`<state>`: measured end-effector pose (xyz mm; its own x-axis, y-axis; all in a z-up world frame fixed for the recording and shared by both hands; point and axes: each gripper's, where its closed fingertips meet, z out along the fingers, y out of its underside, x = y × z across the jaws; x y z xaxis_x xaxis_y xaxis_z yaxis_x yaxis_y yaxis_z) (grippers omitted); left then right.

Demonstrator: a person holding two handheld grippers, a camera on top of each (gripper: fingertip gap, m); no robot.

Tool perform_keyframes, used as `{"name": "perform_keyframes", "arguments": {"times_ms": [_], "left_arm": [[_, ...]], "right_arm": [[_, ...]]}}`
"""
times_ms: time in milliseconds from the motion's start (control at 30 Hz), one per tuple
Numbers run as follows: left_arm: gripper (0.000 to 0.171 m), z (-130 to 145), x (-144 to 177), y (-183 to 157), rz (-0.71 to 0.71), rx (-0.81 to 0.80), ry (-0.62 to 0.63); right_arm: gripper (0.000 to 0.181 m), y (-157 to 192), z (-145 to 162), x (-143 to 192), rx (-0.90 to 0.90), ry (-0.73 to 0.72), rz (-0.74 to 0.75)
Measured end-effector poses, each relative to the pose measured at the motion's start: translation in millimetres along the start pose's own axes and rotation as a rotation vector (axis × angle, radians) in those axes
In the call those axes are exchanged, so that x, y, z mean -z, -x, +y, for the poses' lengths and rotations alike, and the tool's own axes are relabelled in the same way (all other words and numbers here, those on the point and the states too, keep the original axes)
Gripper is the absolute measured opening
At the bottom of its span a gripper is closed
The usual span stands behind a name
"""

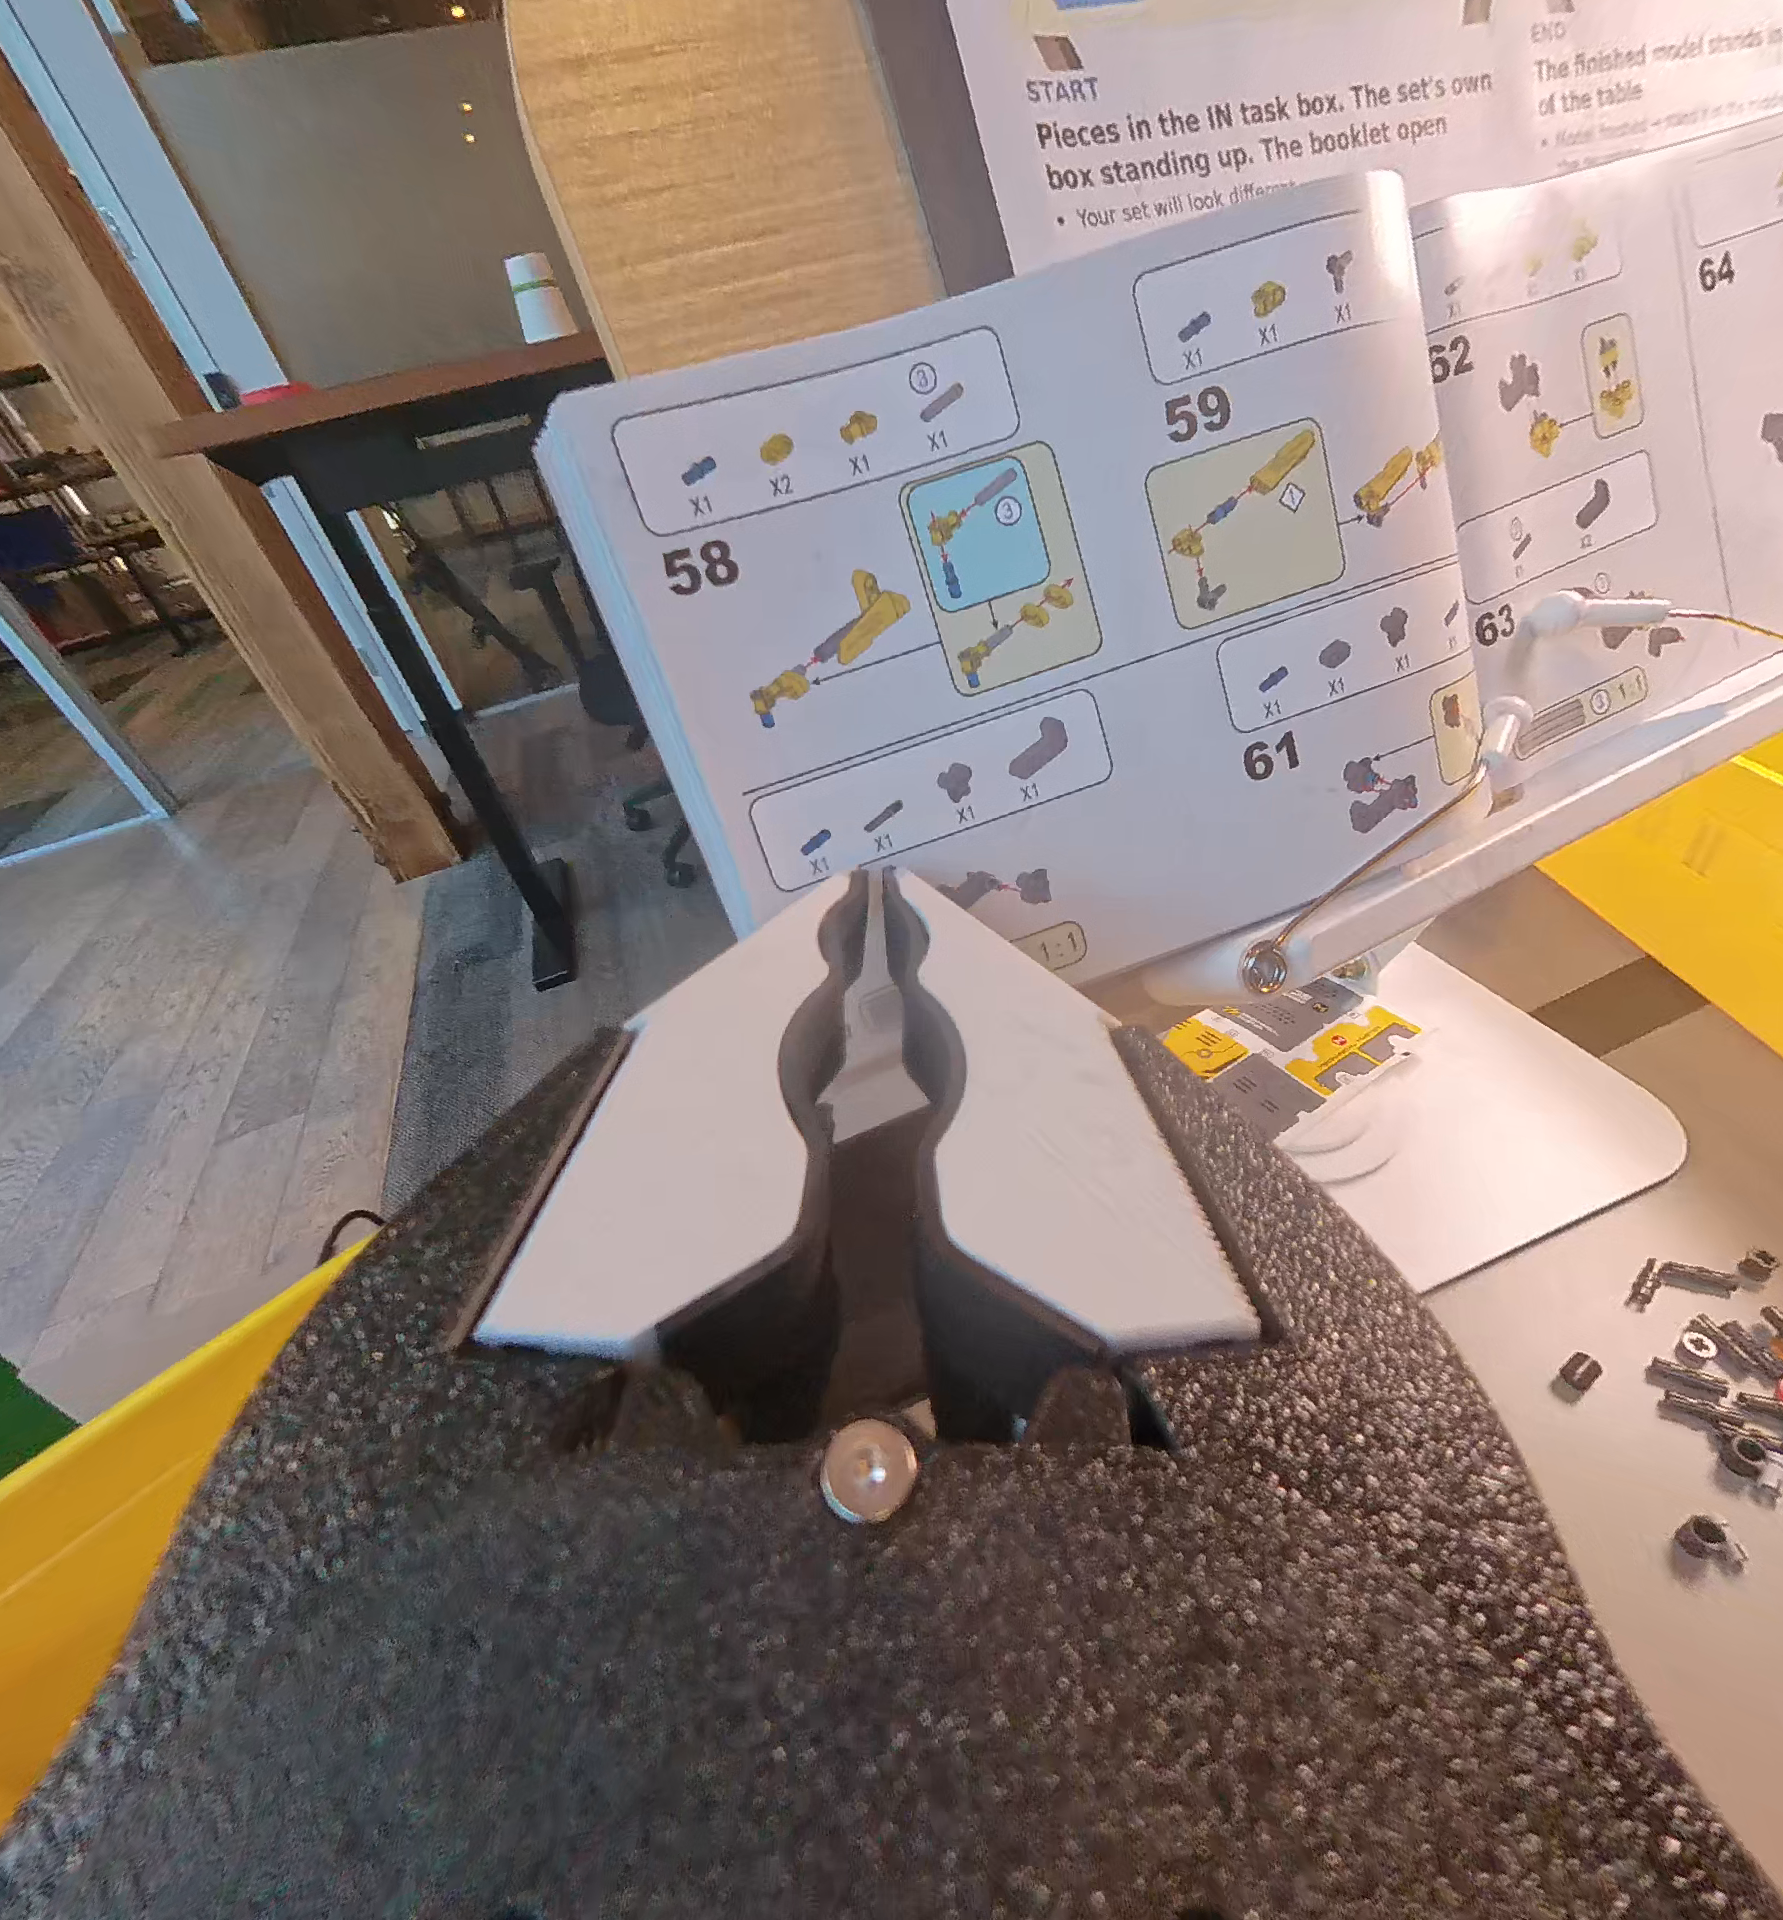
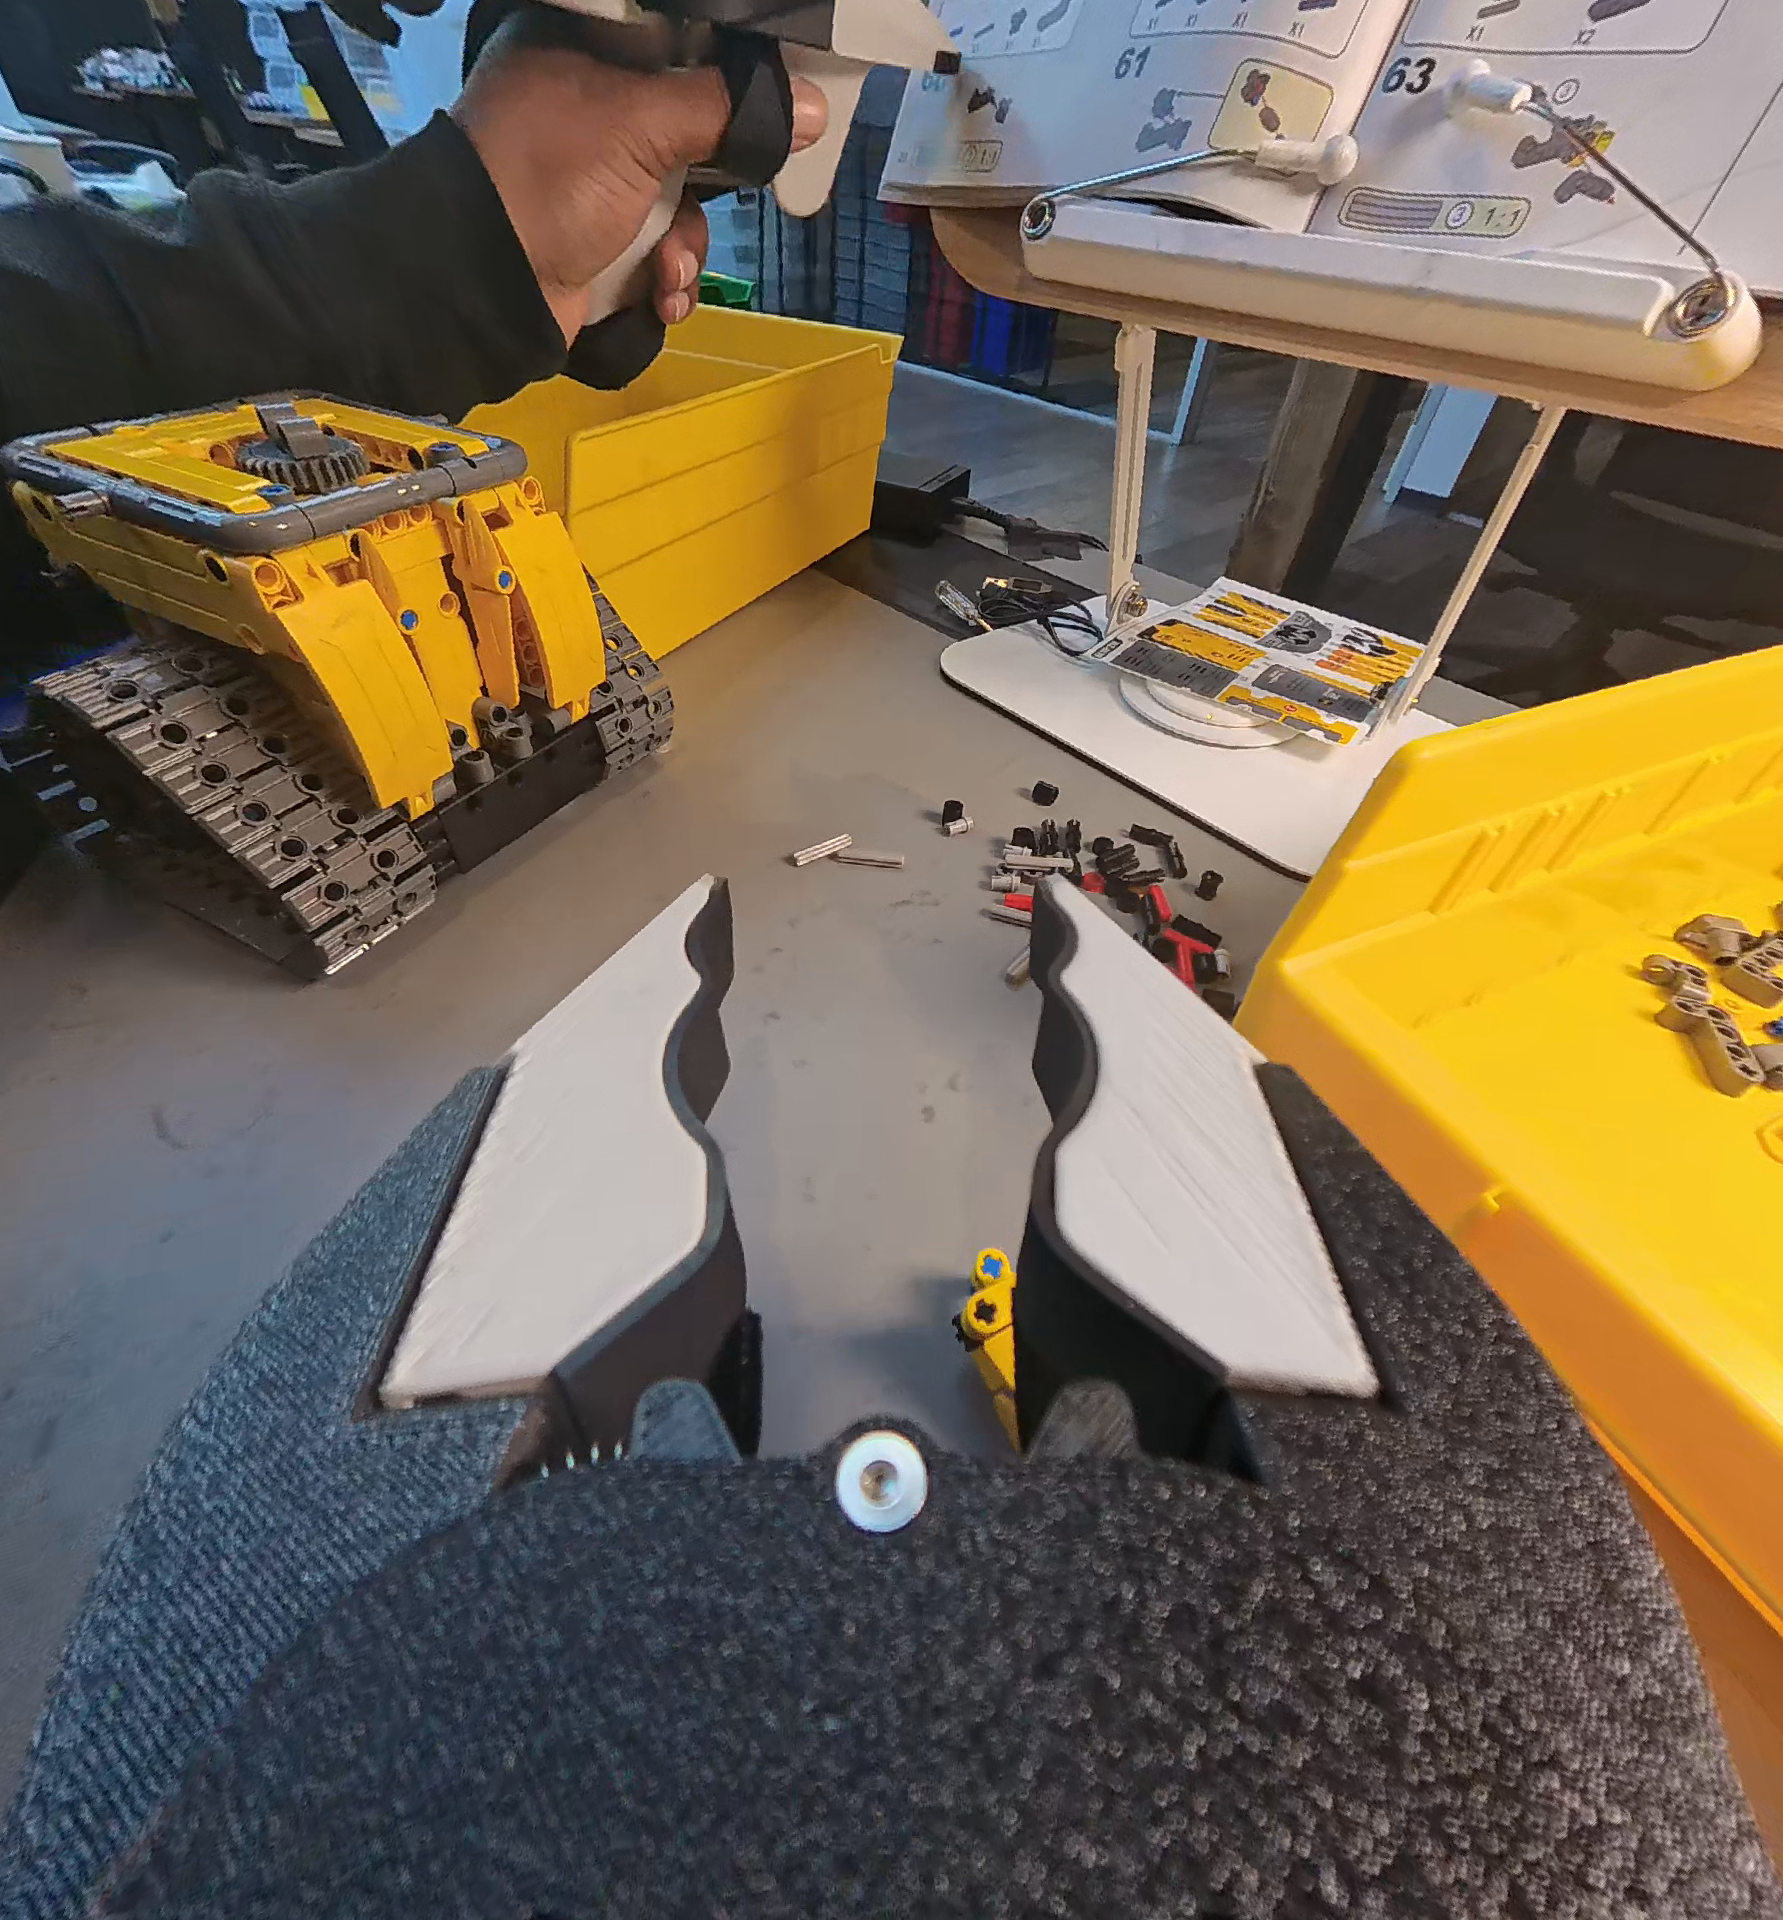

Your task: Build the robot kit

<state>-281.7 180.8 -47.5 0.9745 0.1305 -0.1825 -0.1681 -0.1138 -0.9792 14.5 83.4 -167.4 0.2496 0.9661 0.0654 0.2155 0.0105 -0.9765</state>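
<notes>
My left gripper (image 1: pixel 882 883) is shut, raised off the table, with its tips at the bottom edge of the left page of an open instruction booklet (image 1: pixel 970 582). I cannot tell whether it pinches the page. It also shows in the right wrist view (image 2: pixel 928 47), held by a hand (image 2: pixel 596 156). My right gripper (image 2: pixel 882 894) is open and empty, low over the grey table (image 2: pixel 243 1143). A small yellow piece with a blue pin (image 2: pixel 991 1309) lies by the base of its right finger. A pile of small black, grey and red parts (image 2: pixel 1105 883) lies just past the right fingertip.
A yellow tracked model (image 2: pixel 326 623) stands at the left. Two grey axles (image 2: pixel 851 854) lie ahead. A yellow bin (image 2: pixel 1489 1039) with grey parts (image 2: pixel 1749 997) sits at the right, another yellow bin (image 2: pixel 721 488) behind. The white booklet stand (image 2: pixel 1386 281) holds a sticker sheet (image 2: pixel 1261 665) on its base.
</notes>
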Motion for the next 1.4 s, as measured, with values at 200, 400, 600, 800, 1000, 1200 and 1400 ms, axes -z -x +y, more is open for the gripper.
{"name": "perform_keyframes", "arguments": {"times_ms": [200,400,600,800,1000,1200,1400], "left_arm": [[0.001,-2.0,2.7,-0.3,0.022,0.032,-0.028],[0.001,2.7,-0.6,1.6,0.032,0.009,-0.013],[0.000,2.9,-1.5,1.7,0.033,0.022,-0.041],[0.000,1.5,-3.0,2.2,0.040,0.035,-0.058],[0.000,1.1,-3.4,1.9,0.038,0.036,-0.067],[0.000,1.1,-3.6,0.7,0.038,0.033,-0.069],[0.000,1.8,-3.9,-0.8,0.041,0.028,-0.067]], "right_arm": [[0.059,6.0,-8.3,0.8,0.039,-0.051,-0.031],[0.061,17.7,-16.4,2.1,0.120,-0.104,-0.069],[0.064,18.0,-17.3,1.2,0.106,-0.111,-0.088],[0.065,14.6,-18.0,1.3,0.073,-0.118,-0.095],[0.065,15.9,-17.5,1.0,0.080,-0.115,-0.099],[0.065,15.9,-17.8,1.4,0.080,-0.117,-0.098],[0.065,15.9,-17.9,1.7,0.080,-0.118,-0.098]]}}
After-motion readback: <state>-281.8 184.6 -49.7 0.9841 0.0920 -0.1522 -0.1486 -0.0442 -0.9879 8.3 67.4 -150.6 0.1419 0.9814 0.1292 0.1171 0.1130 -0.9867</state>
